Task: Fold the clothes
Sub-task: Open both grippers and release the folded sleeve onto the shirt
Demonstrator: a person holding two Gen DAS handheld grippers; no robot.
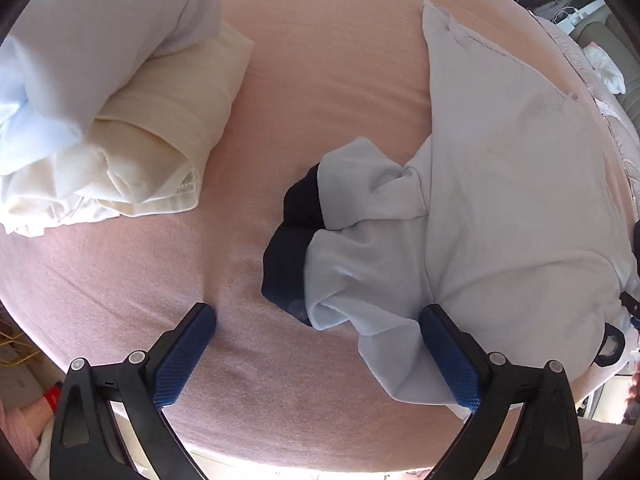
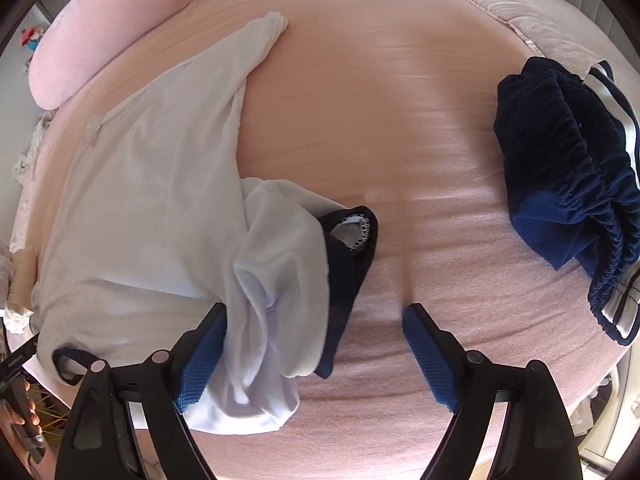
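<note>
Only unreadable lettering (image 2: pixel 16 360), no brands.

No text, label, brand, number or sign can be read here; small white marks on a black part at the right-wrist view's left edge are illegible.
</note>
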